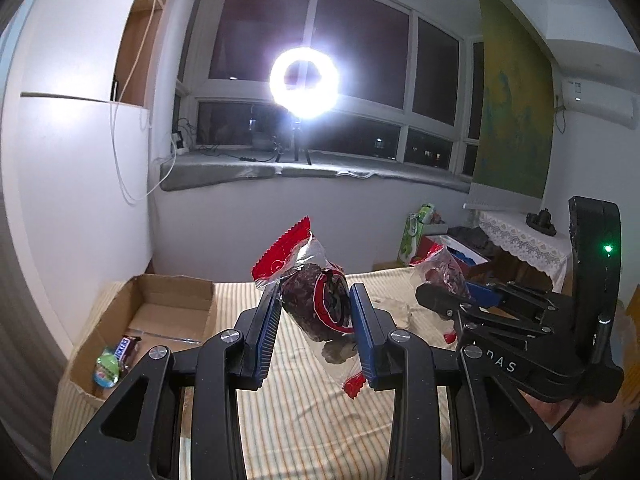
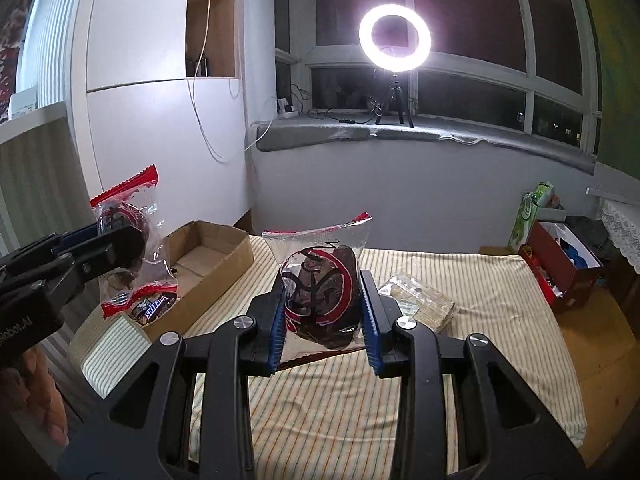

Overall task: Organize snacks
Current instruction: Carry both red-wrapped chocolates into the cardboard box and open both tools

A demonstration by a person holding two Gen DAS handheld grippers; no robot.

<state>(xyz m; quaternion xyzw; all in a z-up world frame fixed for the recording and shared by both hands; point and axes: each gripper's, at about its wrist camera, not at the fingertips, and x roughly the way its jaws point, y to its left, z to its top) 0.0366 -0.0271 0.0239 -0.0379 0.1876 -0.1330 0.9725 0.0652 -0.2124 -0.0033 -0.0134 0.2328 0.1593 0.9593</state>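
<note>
My left gripper (image 1: 316, 312) is shut on a clear snack bag with red ends and dark contents (image 1: 316, 300), held above the striped table. It also shows at the left of the right wrist view (image 2: 124, 224). My right gripper (image 2: 324, 300) is shut on a second bag of the same kind (image 2: 320, 280), also held up; it shows in the left wrist view (image 1: 444, 272). An open cardboard box (image 1: 176, 300) at the table's left holds a Snickers bar (image 1: 125, 350) and a green packet (image 1: 107, 368). The box (image 2: 224, 256) shows in the right wrist view too.
A flat clear packet of pale crackers (image 2: 420, 300) lies on the striped cloth (image 2: 500, 300) right of my right gripper. A red box (image 2: 568, 264) and a green bag (image 2: 532, 216) stand on the floor beyond the table's right edge. A ring light (image 2: 394, 38) stands on the windowsill.
</note>
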